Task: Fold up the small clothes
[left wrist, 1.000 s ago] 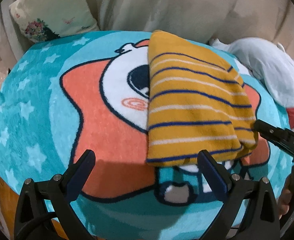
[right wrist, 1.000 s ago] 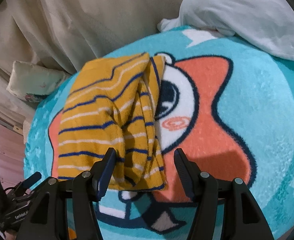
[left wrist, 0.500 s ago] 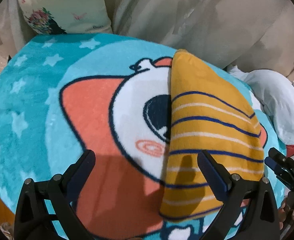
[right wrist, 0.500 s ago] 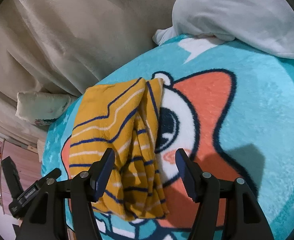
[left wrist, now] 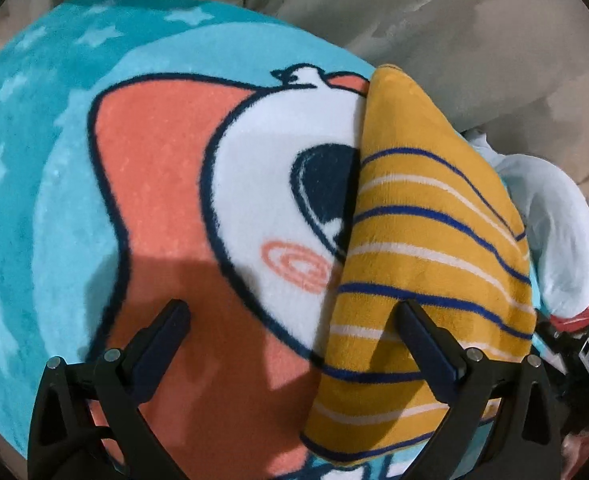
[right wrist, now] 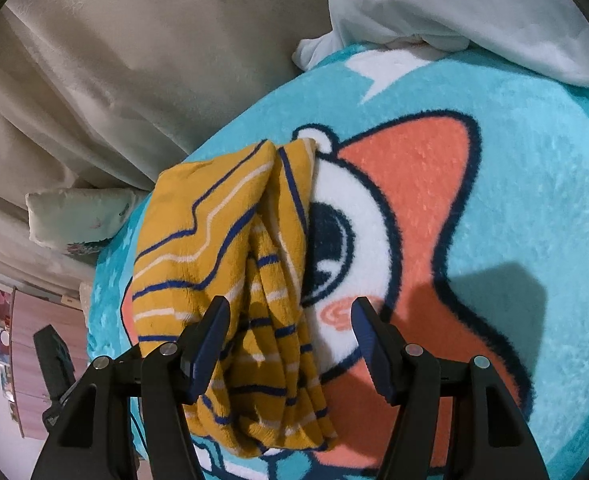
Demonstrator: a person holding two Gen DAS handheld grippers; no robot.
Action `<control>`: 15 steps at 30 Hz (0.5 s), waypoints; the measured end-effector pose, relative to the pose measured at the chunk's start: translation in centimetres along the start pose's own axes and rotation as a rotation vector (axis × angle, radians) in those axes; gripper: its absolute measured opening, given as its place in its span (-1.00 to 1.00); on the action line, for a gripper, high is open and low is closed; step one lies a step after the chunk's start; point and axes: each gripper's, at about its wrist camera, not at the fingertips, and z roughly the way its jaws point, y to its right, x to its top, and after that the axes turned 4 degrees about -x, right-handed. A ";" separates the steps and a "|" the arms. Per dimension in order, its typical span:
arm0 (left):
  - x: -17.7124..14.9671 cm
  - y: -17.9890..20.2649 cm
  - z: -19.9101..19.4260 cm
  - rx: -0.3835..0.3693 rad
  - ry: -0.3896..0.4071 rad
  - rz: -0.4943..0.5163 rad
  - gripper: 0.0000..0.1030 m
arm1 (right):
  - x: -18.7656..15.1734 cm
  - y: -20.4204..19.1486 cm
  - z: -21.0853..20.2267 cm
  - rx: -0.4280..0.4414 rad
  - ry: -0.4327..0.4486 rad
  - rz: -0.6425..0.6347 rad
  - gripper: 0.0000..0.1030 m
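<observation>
A folded mustard-yellow garment (left wrist: 426, 264) with blue and white stripes lies on a turquoise cartoon blanket (left wrist: 54, 200). My left gripper (left wrist: 294, 320) is open above the blanket; its right finger hangs over the garment's near left part and its left finger over the orange patch. From the other side the garment (right wrist: 222, 280) shows its stacked folded edges. My right gripper (right wrist: 290, 320) is open, its jaws straddling those layered edges near the garment's lower end without pressing them.
A pale blue-white bundle of cloth (right wrist: 474, 12) lies at the blanket's far edge. Beige curtain or sheet (left wrist: 414, 20) hangs behind. A floral cushion (right wrist: 78, 220) rests beside the blanket. The other gripper's black body (right wrist: 54, 356) shows at lower left.
Both grippers came lower and closer to the garment, which fills more of each view. The left one also shifted so its right finger now overlaps the garment. The garment itself lies unchanged.
</observation>
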 end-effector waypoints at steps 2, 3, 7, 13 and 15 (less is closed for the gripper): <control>-0.4 0.4 0.1 0.019 -0.007 0.029 1.00 | 0.2 0.0 0.1 -0.004 0.000 -0.006 0.31; -0.6 0.5 0.1 0.025 -0.010 0.038 1.00 | 0.3 0.0 0.1 -0.004 -0.001 -0.006 0.31; -1.3 0.6 0.0 0.023 0.018 0.065 1.00 | 0.6 0.1 0.5 0.003 -0.009 -0.001 0.31; -1.6 0.4 -1.8 -0.082 0.004 0.050 1.00 | 1.5 0.1 1.1 0.022 -0.019 0.001 0.32; -1.0 1.1 -3.3 -0.127 0.073 0.079 1.00 | 2.1 -0.1 1.3 0.041 -0.020 -0.005 0.32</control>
